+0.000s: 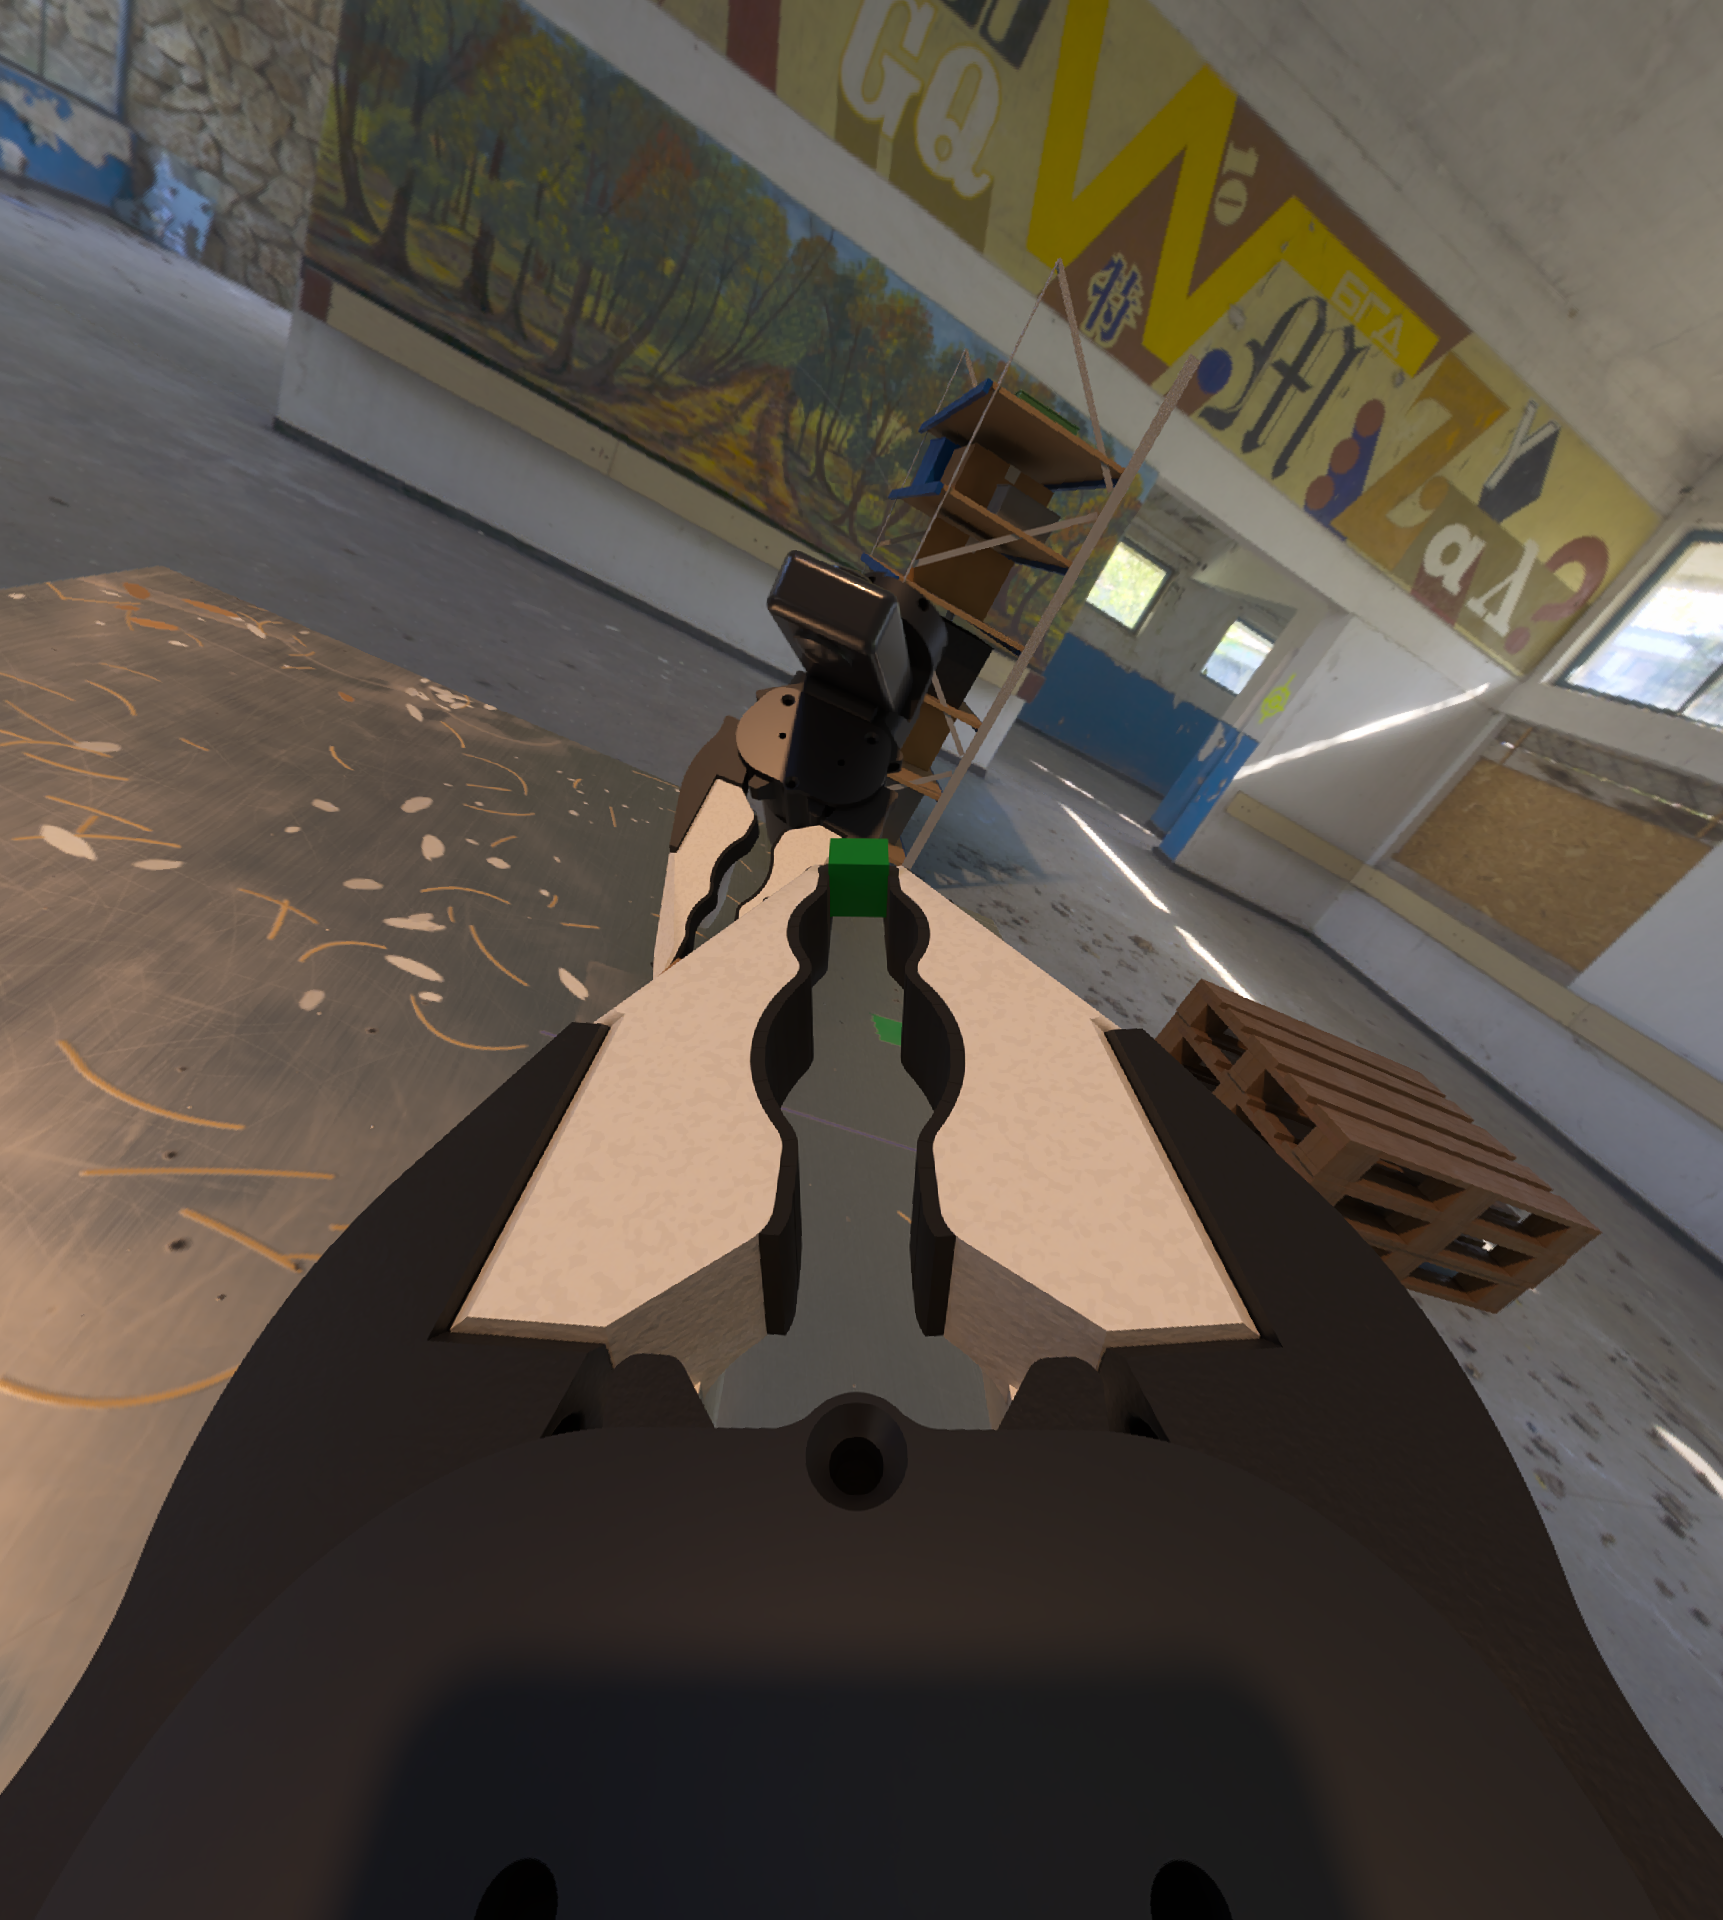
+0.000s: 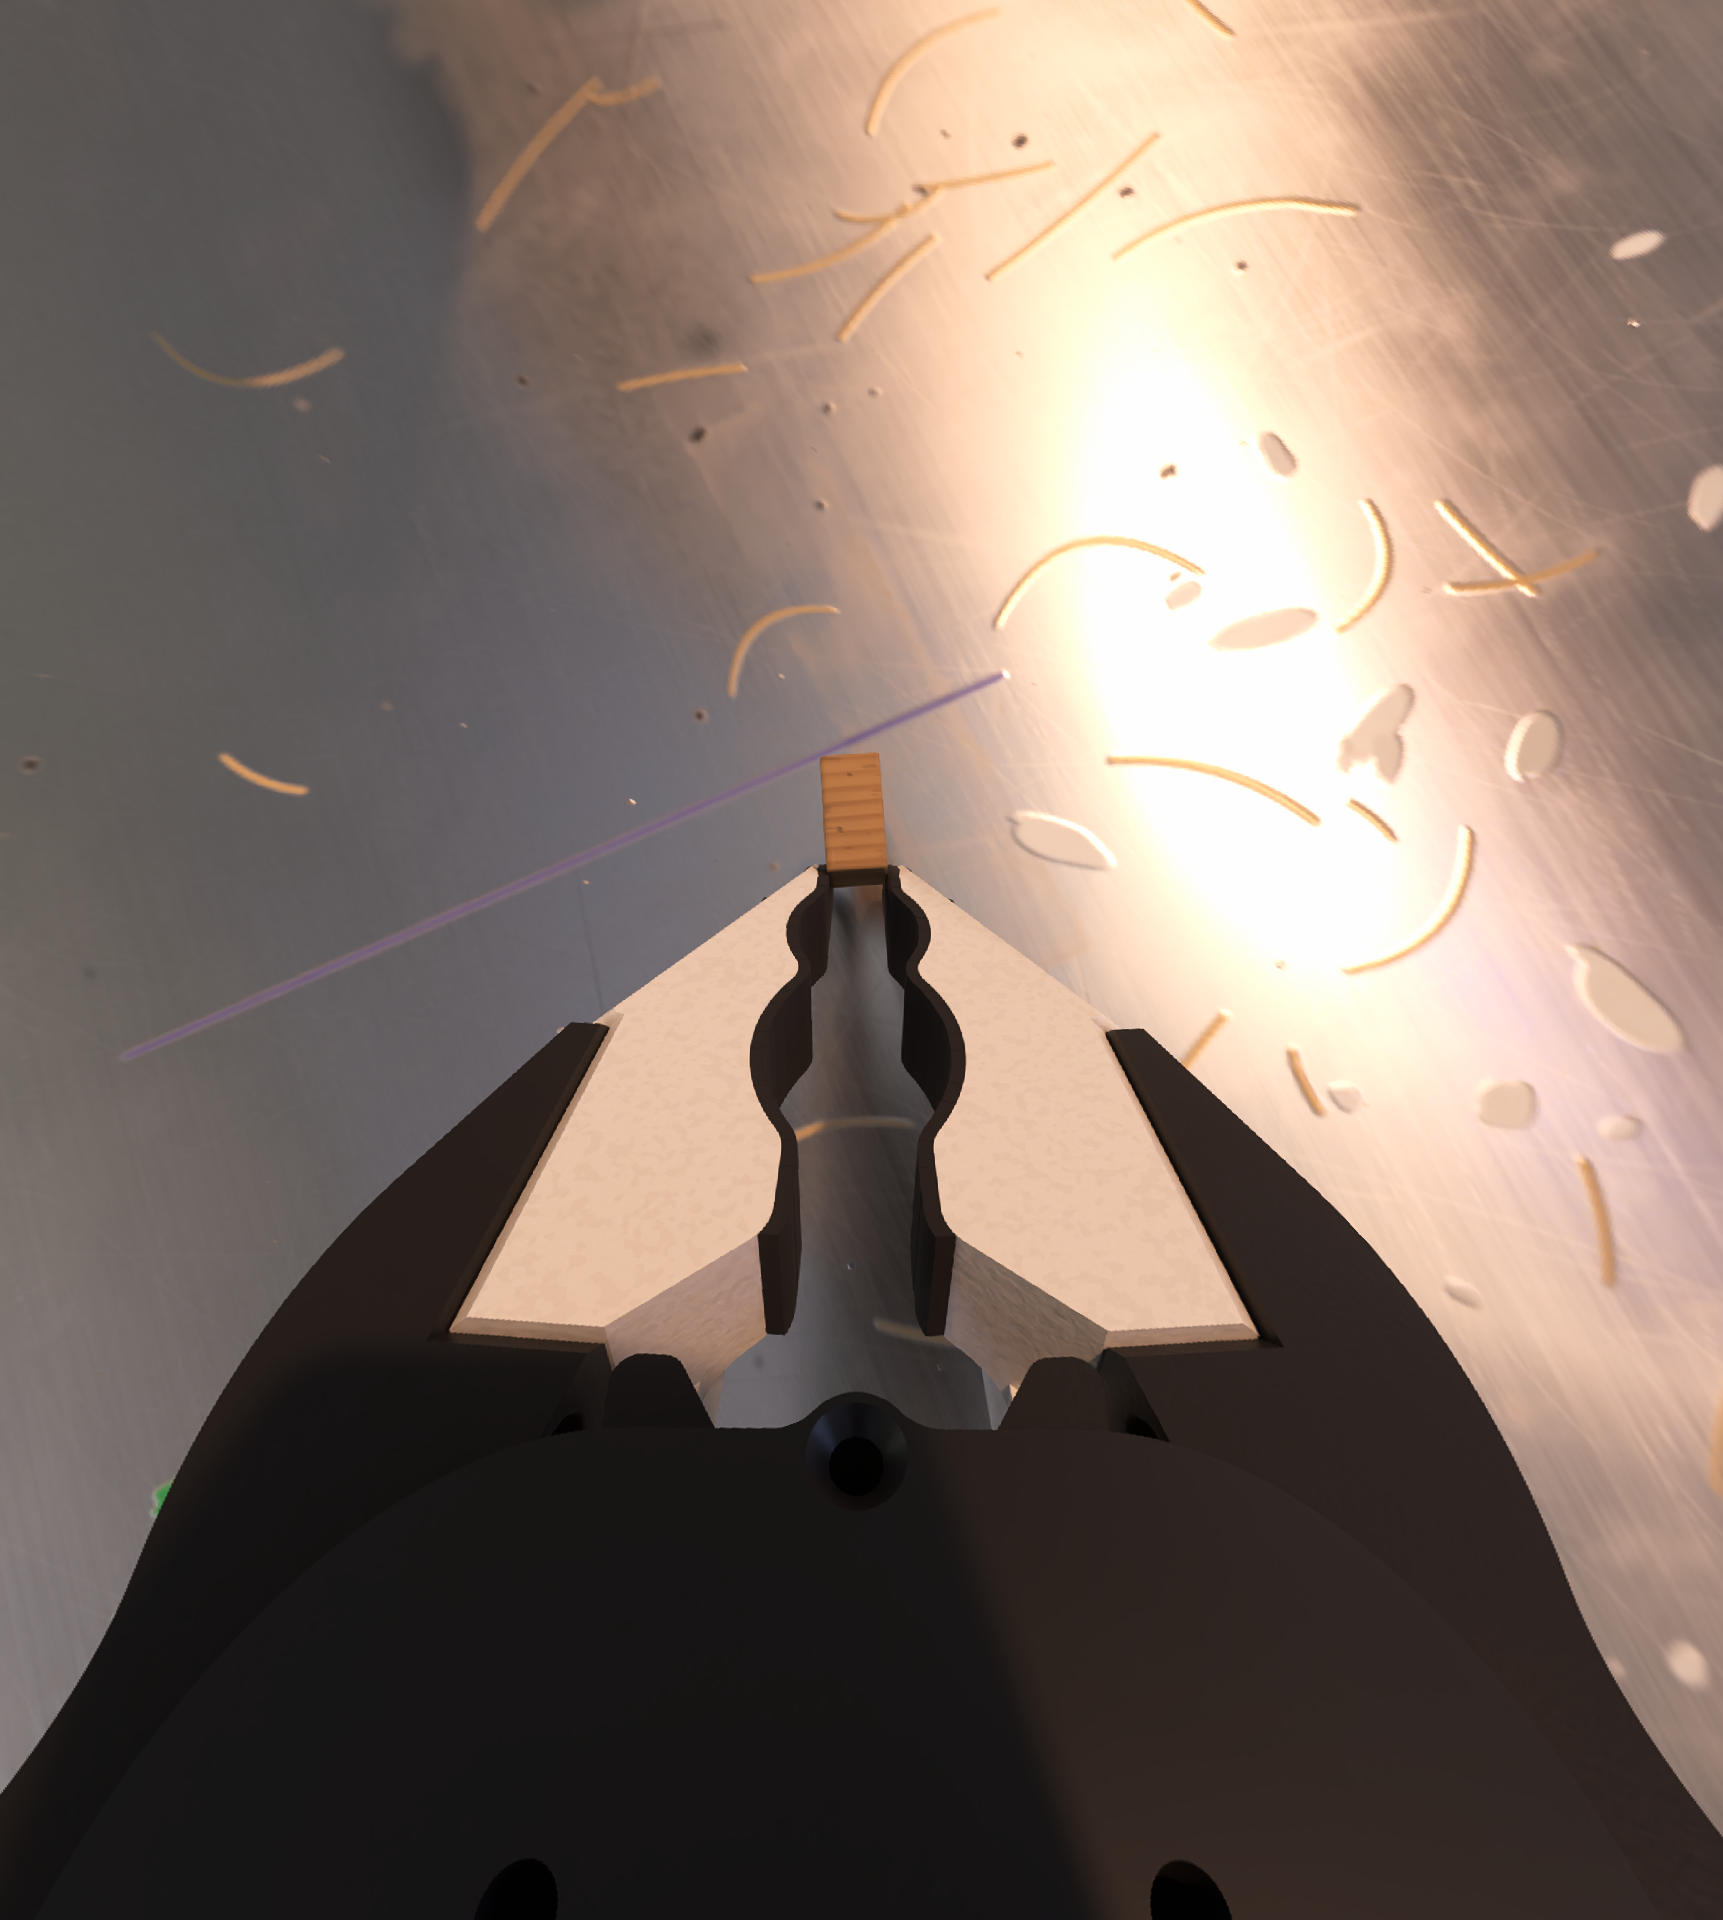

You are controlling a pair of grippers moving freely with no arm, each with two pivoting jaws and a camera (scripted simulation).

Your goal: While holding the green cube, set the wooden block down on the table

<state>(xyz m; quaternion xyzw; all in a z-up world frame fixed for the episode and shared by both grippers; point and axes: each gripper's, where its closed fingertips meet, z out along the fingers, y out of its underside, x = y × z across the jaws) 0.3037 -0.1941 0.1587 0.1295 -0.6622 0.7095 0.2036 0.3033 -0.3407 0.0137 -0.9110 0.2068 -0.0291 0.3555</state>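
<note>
My left gripper [image 1: 857,883] is shut on a small green cube [image 1: 857,878], held between its fingertips above the far edge of the table [image 1: 161,935]. My right gripper [image 2: 855,878] is shut on a narrow wooden block [image 2: 852,816], which sticks out past the fingertips and points down toward the scratched metal table [image 2: 421,520]. I cannot tell whether the block touches the table. The right gripper also shows in the left wrist view [image 1: 722,883], just beyond and left of the green cube, pointing down at the table.
The table top is grey metal with many scratches and chips, brightly lit at the right [image 2: 1200,675]. Beyond the table edge lie a concrete floor, a wooden pallet [image 1: 1356,1132], a shelf unit [image 1: 992,520] and a mural wall.
</note>
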